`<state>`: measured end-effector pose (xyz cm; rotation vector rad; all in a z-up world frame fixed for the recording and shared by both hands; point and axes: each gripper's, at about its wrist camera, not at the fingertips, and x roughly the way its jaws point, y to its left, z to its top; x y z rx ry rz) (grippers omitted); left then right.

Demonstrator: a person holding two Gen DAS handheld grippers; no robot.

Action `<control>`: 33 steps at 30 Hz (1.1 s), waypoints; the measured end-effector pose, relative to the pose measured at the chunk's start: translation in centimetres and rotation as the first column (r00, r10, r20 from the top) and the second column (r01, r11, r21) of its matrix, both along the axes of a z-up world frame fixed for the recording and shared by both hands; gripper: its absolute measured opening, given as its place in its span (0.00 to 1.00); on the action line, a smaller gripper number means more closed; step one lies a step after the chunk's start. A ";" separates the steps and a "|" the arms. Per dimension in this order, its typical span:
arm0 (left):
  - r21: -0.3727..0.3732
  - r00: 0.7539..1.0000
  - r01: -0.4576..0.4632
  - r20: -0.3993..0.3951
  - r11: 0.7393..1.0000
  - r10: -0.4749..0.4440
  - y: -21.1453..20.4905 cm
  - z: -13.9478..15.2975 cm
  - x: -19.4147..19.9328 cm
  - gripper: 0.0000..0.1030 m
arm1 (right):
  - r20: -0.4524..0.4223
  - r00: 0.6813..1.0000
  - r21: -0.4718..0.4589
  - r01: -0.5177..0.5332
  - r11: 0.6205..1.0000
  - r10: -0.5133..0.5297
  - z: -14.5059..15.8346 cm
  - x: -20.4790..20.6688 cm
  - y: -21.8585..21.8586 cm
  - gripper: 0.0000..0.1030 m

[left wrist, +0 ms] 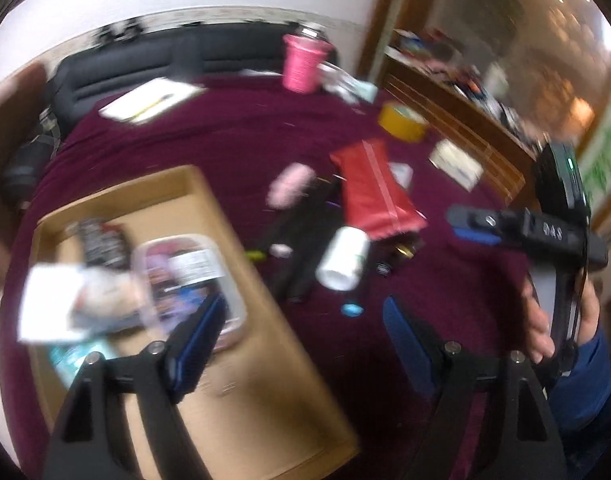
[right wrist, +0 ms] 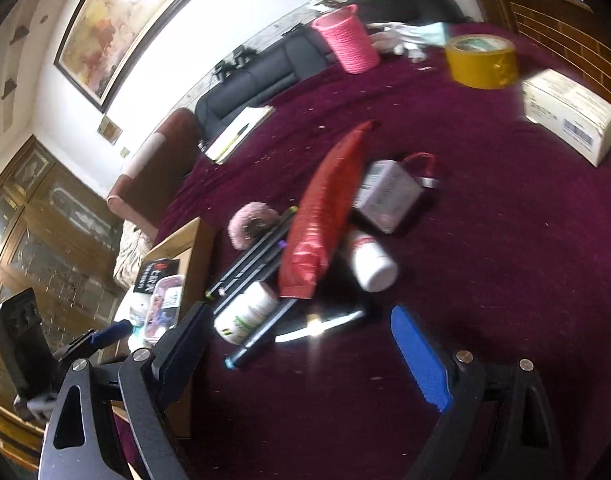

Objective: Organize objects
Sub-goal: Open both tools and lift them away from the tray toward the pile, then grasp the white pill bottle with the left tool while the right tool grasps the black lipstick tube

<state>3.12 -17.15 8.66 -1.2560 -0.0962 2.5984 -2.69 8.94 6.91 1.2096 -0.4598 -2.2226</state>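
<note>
A cardboard box [left wrist: 241, 392] lies on the purple cloth at the left, holding a clear plastic container [left wrist: 189, 276], a black packet [left wrist: 101, 244] and papers. My left gripper [left wrist: 301, 328] is open and empty, over the box's right edge. A pile sits mid-table: a red pouch [left wrist: 373, 192], a white bottle [left wrist: 341, 260], a pink fuzzy thing [left wrist: 289, 184] and black pens [left wrist: 301, 248]. My right gripper [right wrist: 301, 332] is open and empty, just short of the pile: red pouch [right wrist: 321, 216], two white bottles [right wrist: 245, 312] [right wrist: 371, 264], a small grey box [right wrist: 385, 196], pens [right wrist: 257, 256].
A pink knitted cup [right wrist: 347, 38], a yellow tape roll [right wrist: 481, 60] and a white carton [right wrist: 569, 120] stand at the far side. A notepad [left wrist: 153, 98] lies at the back left. A dark sofa [left wrist: 145, 64] and wooden cabinets border the table.
</note>
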 end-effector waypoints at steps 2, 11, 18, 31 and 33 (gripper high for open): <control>-0.038 0.999 0.044 0.025 0.998 -0.043 2.1 -0.7 -1.3 0.58 | 0.006 1.000 0.004 0.009 1.000 -0.009 -0.7 -0.2 0.5 0.91; -0.150 0.985 0.125 0.137 0.981 -0.104 6.5 -4.9 -7.5 0.33 | -0.001 0.999 -0.045 -0.038 0.998 0.038 -2.4 -0.2 1.0 0.91; -0.121 0.979 0.126 0.173 0.985 -0.104 8.4 -5.5 -9.0 0.31 | 0.036 0.999 -0.089 -0.032 0.996 0.035 -3.8 -1.0 1.7 0.91; -0.039 0.985 0.048 0.169 0.998 -0.040 9.3 -5.8 -6.3 0.31 | 0.063 0.998 0.118 -0.038 0.992 0.031 -3.1 -0.6 -0.6 0.48; -0.036 0.986 0.044 0.160 0.998 -0.038 9.2 -5.9 -6.0 0.31 | 0.054 0.997 0.182 -0.058 0.982 0.049 -3.0 -0.4 -1.8 0.44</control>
